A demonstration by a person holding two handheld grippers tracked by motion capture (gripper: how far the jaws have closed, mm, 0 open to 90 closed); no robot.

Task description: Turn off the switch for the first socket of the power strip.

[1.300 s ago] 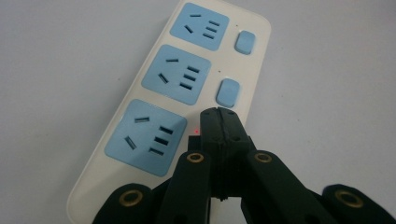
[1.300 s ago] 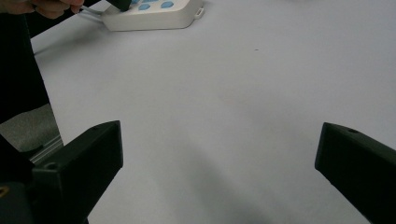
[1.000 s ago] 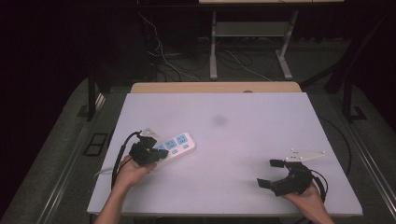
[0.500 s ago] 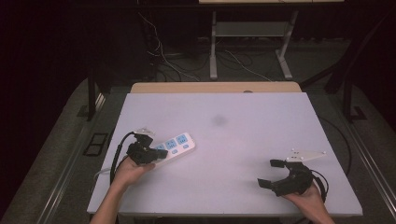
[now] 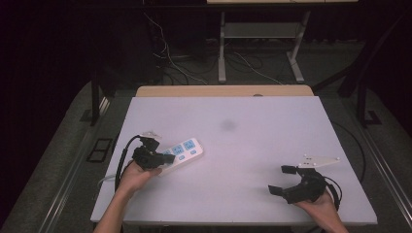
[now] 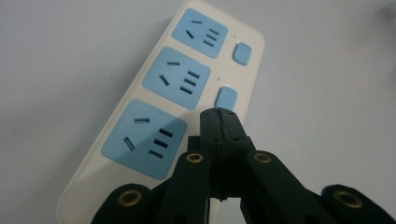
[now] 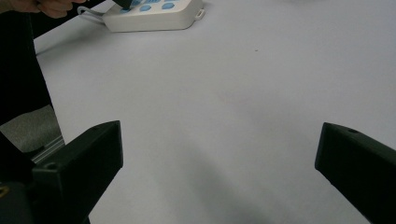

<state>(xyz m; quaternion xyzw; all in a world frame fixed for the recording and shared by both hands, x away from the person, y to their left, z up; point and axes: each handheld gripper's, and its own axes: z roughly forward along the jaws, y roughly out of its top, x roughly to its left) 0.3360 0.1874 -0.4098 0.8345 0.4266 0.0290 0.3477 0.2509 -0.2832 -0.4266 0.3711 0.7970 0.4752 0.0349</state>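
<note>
L gripper (image 6: 218,114): jaws pressed together, tips over strip (image 5: 180,151) lower-left, probably pressing nearest switch (image 6: 227,98) | no shift since earlier frames | R gripper (image 5: 283,179): wide, empty, lower-right | table (image 5: 252,145)

One power strip (image 5: 180,151) lies on the one tabletop (image 5: 252,131). In the left gripper view the power strip shows three blue socket panels (image 6: 182,78) in a row, and beside them two blue switch buttons (image 6: 227,98) are in sight; a third may sit under the gripper tip, but that cannot be told. One white cord (image 7: 89,12) leaves the power strip's end in the right gripper view. Two grippers are at work, the left gripper (image 5: 165,158) and the right gripper (image 5: 283,180), each with two black jaws. One dark smudge (image 5: 228,125) marks the tabletop.
</note>
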